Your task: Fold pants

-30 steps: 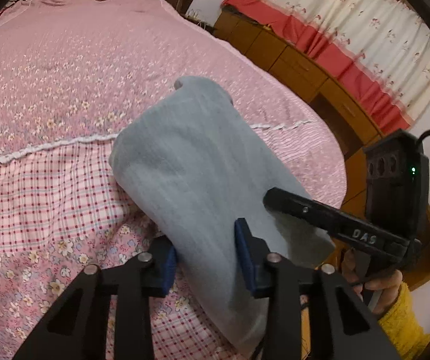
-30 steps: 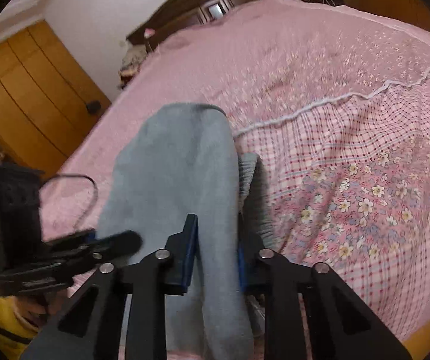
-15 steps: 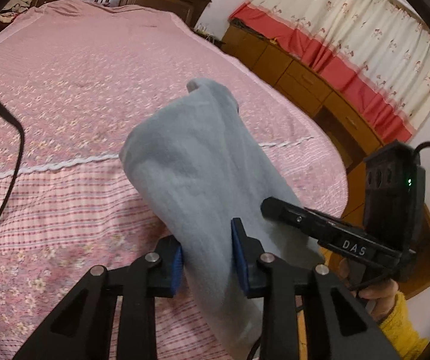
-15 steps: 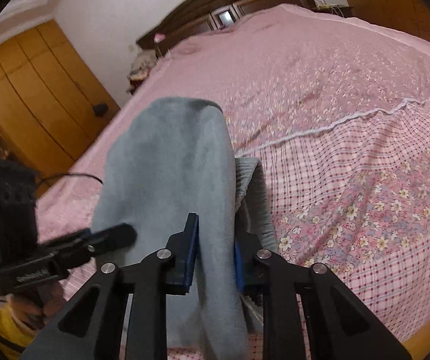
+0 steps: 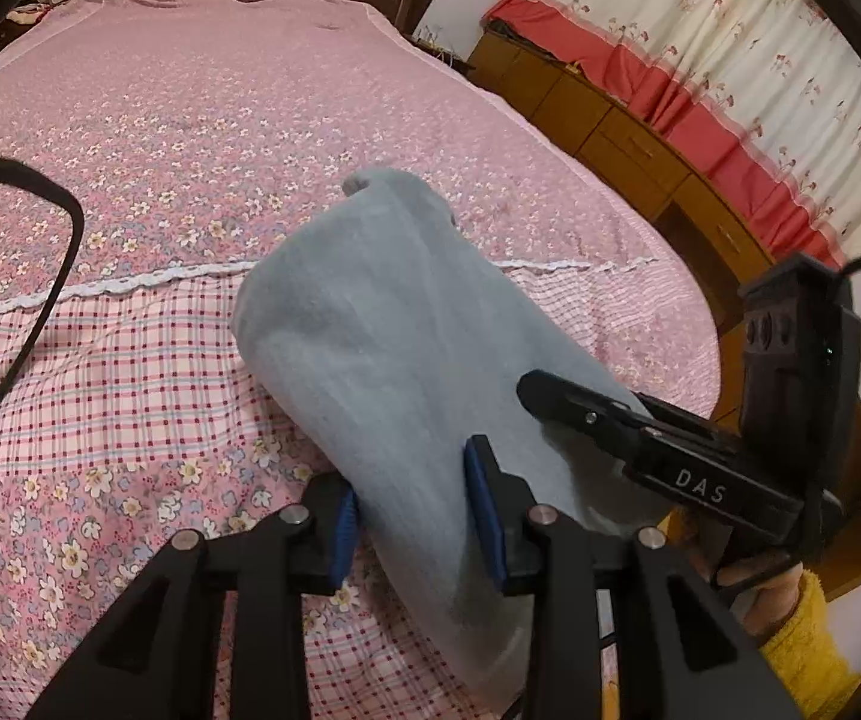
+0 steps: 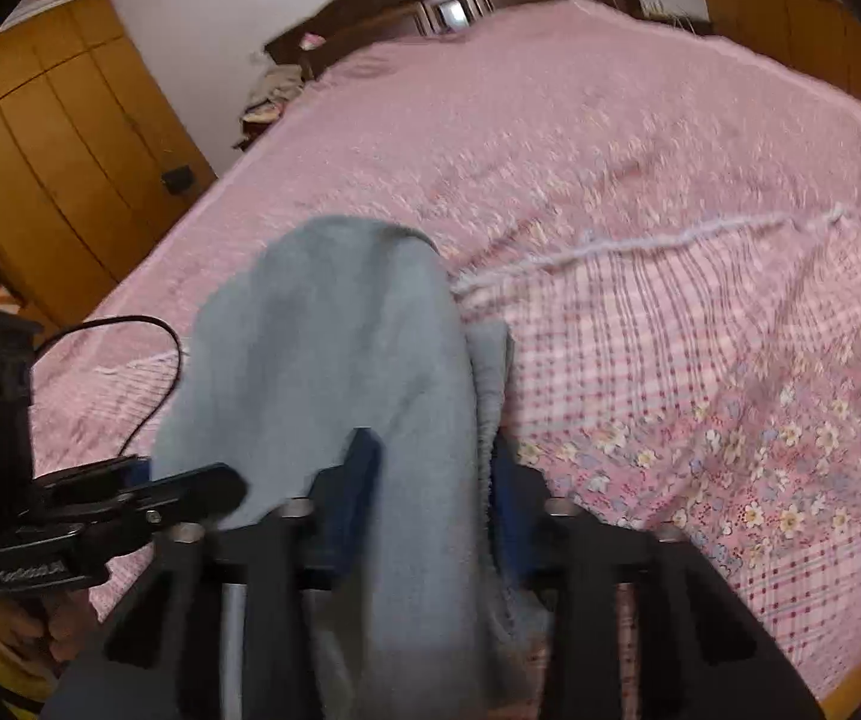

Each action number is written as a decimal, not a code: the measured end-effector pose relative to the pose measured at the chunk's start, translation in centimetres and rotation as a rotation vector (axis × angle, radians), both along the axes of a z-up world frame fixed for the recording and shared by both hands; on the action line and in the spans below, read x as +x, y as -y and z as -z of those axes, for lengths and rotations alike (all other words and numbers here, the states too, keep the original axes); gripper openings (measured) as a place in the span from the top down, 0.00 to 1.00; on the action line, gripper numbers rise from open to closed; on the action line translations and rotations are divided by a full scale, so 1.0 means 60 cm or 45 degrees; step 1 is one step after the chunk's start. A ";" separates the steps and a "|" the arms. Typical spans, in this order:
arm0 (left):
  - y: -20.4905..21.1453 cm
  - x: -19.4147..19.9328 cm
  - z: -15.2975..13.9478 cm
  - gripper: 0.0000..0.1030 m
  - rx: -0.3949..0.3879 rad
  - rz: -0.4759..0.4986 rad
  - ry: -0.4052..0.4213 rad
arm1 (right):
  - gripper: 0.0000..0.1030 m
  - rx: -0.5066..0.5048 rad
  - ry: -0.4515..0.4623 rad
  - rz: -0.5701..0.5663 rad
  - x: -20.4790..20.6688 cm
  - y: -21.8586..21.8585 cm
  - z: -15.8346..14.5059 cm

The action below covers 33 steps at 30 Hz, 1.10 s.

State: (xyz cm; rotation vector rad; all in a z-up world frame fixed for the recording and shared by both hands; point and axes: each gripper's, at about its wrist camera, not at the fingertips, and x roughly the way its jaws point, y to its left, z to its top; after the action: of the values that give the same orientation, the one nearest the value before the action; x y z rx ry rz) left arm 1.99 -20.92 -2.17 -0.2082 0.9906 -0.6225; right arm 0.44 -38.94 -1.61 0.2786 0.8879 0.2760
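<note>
While the gray pants (image 5: 382,360) are held up over the bed's (image 5: 130,360) near edge, they are gripped by both grippers' jaws, the right gripper's (image 6: 430,516) jaws just loosened a bit, the left gripper's (image 5: 409,516) pressed on

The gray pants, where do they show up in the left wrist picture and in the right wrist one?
Left wrist: gray pants run from centre to bottom, passing between this gripper's blue pads.
Right wrist: gray pants sit left of centre, hanging down between the blue pads.
Shared landmark: the white lace strip across the pink bedspread, behind the pants.
</note>
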 end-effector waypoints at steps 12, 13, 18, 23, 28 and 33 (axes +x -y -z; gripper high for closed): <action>-0.121 -0.025 -0.092 0.70 -0.023 -0.134 0.187 | 0.81 0.319 0.126 -0.030 -0.010 -0.062 -0.080; -0.137 -0.029 -0.100 0.70 -0.021 -0.158 0.199 | 0.81 0.347 0.134 -0.049 -0.006 -0.076 -0.085; -0.240 -0.055 -0.137 0.70 0.022 -0.321 0.251 | 0.81 0.400 0.178 -0.178 0.015 -0.176 -0.109; -0.330 -0.069 -0.164 0.70 0.101 -0.434 0.292 | 0.80 0.389 0.219 -0.320 0.029 -0.299 -0.132; -0.420 -0.066 -0.180 0.70 0.178 -0.481 0.318 | 0.80 0.402 0.223 -0.397 0.044 -0.399 -0.138; -0.486 -0.063 -0.191 0.70 0.208 -0.513 0.357 | 0.80 0.383 0.239 -0.443 0.053 -0.476 -0.141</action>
State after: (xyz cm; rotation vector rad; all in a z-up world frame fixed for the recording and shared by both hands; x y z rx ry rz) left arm -1.79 8.23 9.26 -0.1641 0.6968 -0.1933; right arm 3.64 -10.40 6.88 0.3697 0.7043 0.7507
